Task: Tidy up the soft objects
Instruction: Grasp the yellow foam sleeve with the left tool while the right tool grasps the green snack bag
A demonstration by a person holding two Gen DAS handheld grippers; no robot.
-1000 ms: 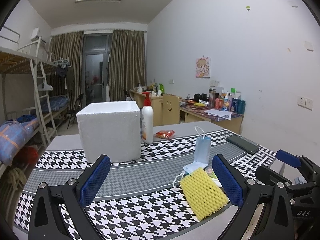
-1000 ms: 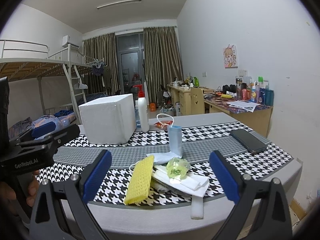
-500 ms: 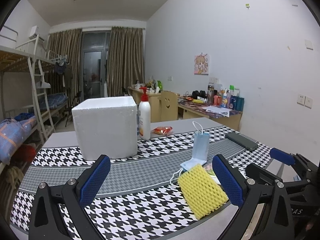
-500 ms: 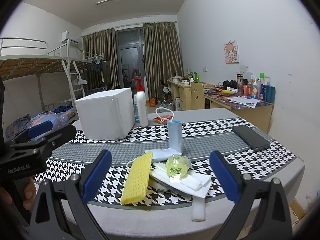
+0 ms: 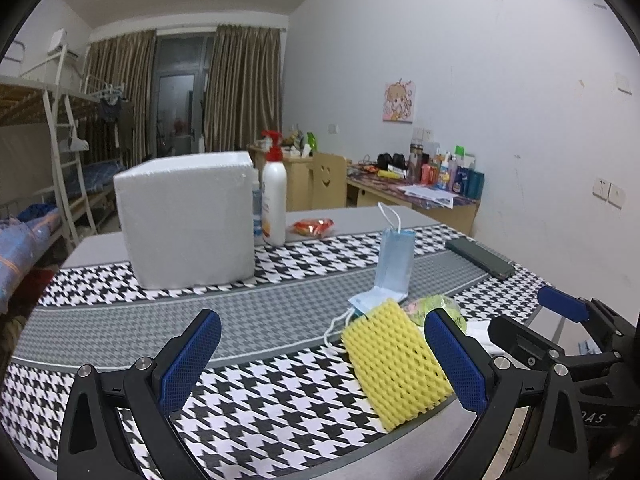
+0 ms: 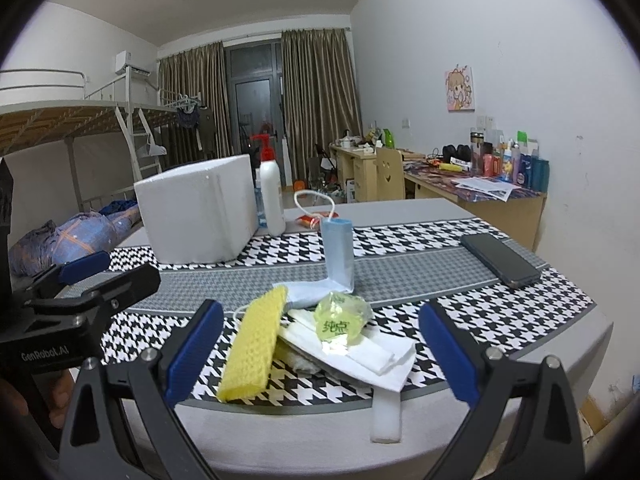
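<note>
A table [image 6: 560, 332] with a black-and-white houndstooth runner fills the space in front of me. The biggest thing on it is a white foam box [image 5: 188, 220], standing at the far left side. Just to its right stands a white pump bottle [image 5: 274, 204] with a red top, and a small red-orange packet [image 5: 312, 227] lies beside that. A dark phone [image 6: 500, 260] lies flat near the right edge, well apart from the rest.

Close to the near edge sits the pile of soft things. A yellow mesh foam sleeve [image 6: 256, 344] leans at the left of the pile. White folded tissue sheets [image 6: 380, 354] lie to its right, with a crumpled green plastic wrapper [image 6: 342, 318] on top of them. Behind them a blue face mask [image 6: 338, 250] is bent so that 1 half stands upright and the other lies flat. A white foam strip [image 6: 386, 416] hangs over the table's near edge.

My left gripper [image 5: 320, 364] hovers above the runner with its 2 blue pads spread wide, holding nothing; the yellow sleeve lies just ahead of its right finger. My right gripper [image 6: 320, 352] is also spread wide and empty, low at the table's near edge, with the pile showing between its fingers.
</note>
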